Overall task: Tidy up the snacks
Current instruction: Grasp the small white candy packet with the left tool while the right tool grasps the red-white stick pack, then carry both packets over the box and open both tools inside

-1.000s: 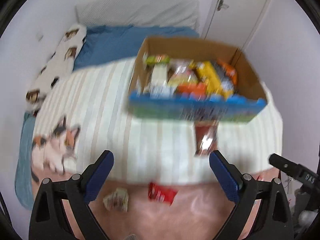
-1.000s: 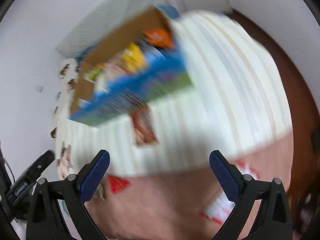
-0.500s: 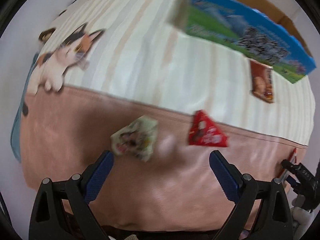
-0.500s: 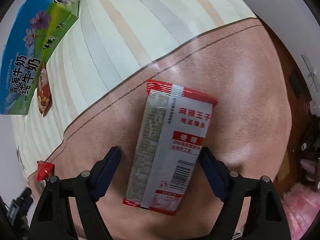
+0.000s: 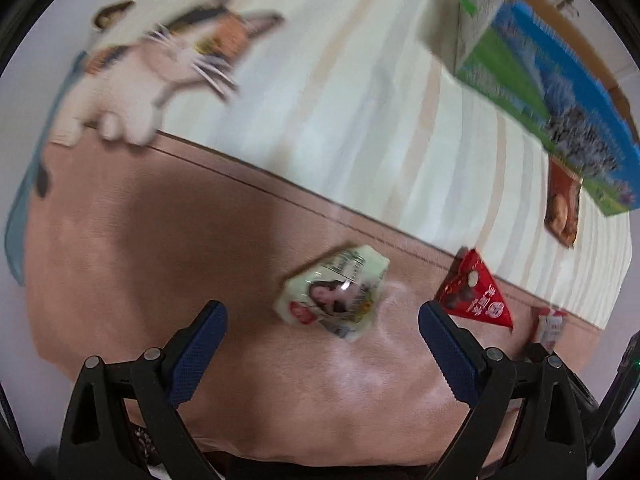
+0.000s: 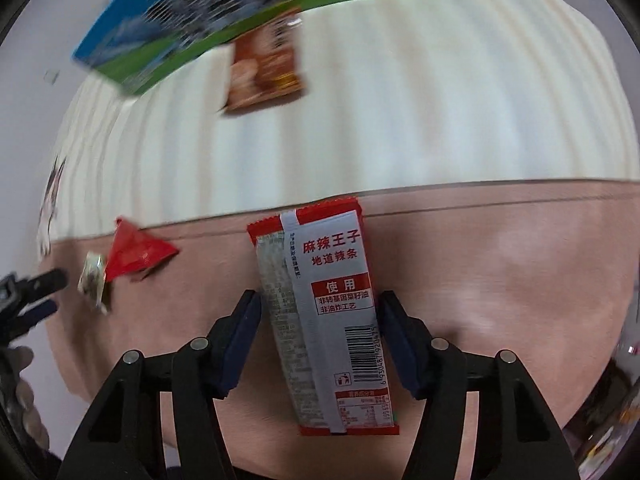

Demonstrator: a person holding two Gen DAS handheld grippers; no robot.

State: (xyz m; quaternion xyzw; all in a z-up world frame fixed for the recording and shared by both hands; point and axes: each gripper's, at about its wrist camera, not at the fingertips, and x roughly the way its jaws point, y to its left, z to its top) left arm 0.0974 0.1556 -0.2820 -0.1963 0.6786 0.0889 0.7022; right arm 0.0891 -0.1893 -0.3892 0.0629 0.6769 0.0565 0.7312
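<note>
right gripper [image 6: 318, 320] clamped on red-and-silver packet [image 6: 326, 316]

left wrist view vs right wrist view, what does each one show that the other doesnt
Only the left wrist view shows the open left gripper framing the pale green snack pack.

Only the right wrist view shows the right gripper closed against the red and silver spicy strip packet.

Both show the red triangular packet, brown snack packet and blue-green box.

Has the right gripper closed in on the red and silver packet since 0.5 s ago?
Yes. The right gripper has narrowed: both pads now touch the sides of the red and silver packet, which lies on the pink sheet.
</note>
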